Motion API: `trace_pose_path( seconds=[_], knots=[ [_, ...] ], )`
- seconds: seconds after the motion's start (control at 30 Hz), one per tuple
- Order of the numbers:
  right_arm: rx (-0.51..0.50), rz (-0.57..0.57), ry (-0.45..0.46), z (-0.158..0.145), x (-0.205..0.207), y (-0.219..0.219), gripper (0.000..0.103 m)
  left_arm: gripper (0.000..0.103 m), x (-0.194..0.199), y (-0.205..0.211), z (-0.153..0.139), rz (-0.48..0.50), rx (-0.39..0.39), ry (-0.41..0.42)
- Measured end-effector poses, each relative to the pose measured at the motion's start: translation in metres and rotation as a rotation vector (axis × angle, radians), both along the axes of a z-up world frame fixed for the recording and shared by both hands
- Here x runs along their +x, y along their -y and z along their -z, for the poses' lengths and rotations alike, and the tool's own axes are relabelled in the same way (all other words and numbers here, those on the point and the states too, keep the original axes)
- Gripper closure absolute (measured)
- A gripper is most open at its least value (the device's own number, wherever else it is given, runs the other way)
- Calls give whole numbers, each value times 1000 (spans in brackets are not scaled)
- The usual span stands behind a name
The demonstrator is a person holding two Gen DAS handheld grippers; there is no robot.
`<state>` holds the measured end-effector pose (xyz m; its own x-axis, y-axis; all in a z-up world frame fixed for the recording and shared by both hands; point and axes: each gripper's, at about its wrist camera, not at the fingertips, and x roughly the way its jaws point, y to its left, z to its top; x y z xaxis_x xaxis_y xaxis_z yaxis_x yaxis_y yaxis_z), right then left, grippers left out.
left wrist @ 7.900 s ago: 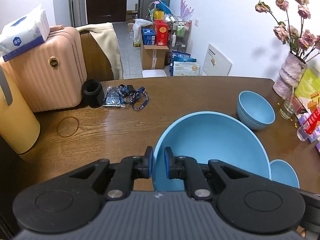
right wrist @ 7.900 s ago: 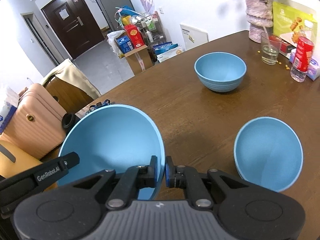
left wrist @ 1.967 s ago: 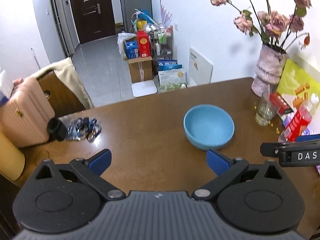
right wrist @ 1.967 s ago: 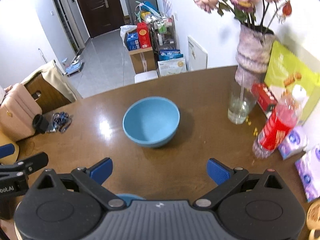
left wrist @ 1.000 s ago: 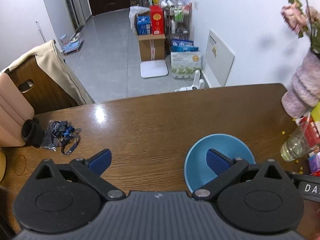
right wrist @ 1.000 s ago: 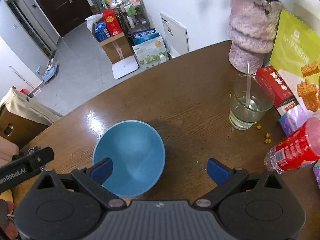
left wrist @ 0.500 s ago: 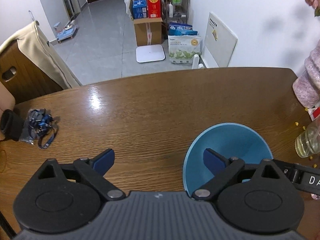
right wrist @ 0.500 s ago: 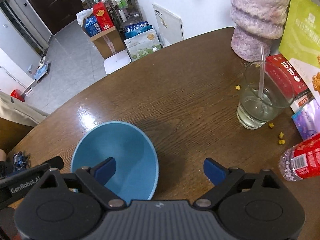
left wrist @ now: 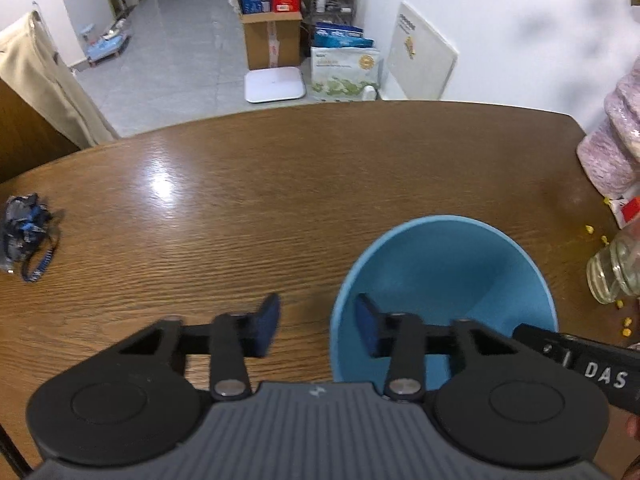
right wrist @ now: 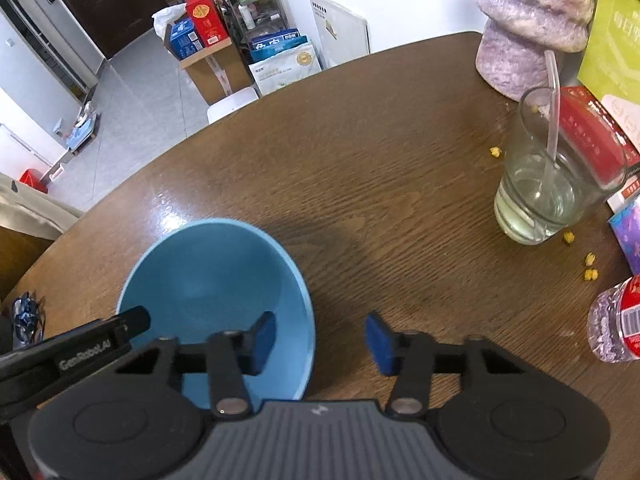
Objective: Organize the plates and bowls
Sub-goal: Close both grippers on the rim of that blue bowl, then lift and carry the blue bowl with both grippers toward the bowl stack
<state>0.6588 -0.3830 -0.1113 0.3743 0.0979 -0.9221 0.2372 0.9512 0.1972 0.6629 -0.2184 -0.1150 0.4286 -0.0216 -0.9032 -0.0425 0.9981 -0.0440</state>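
Note:
One blue bowl [left wrist: 448, 276] stands upright on the brown wooden table [left wrist: 260, 184]. My left gripper [left wrist: 316, 330] straddles the bowl's left rim, one pad inside and one outside. Its jaws are closing, and the outer pad still stands apart from the wall. In the right wrist view the same bowl [right wrist: 208, 276] sits at lower left. My right gripper [right wrist: 322, 342] straddles its right rim, with the left pad inside and the right pad over the table. Those jaws are closing too, with gaps on both sides of the rim. Each gripper's body shows at the edge of the other's view.
A glass [right wrist: 548, 184] with a straw, a pink vase [right wrist: 532, 28], a red box [right wrist: 592, 128] and a water bottle [right wrist: 616, 320] crowd the table's right side. Yellow crumbs [right wrist: 590, 268] lie near the glass. A blue lanyard [left wrist: 24, 232] lies far left.
Both grippers have sunk toward the bowl, which now looks larger and nearer. Their jaws have narrowed from wide apart to a close straddle of opposite rims.

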Motion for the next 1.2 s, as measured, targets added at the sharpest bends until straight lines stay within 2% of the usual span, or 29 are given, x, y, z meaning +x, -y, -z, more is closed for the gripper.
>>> trace_pose_path(
  seconds=[0.07,0.1,0.2,0.4,0.77,1.2],
  knots=[
    [16,5,5,2,-2,1,75,86,0,2,2,19,-10,8],
    [26,7,7,3,-2,1,85,87,-1,2,3,25,-13,10],
    [52,23,12,6,-3,2,96,92,-3,6,4,44,1,19],
    [38,27,54,8,-8,-3,98,92,-5,11,4,41,28,32],
    [52,35,66,8,-19,-1,98,92,-13,17,-2,34,49,43],
    [55,28,124,-25,-52,-7,98,92,-41,6,-43,18,37,112]
  ],
)
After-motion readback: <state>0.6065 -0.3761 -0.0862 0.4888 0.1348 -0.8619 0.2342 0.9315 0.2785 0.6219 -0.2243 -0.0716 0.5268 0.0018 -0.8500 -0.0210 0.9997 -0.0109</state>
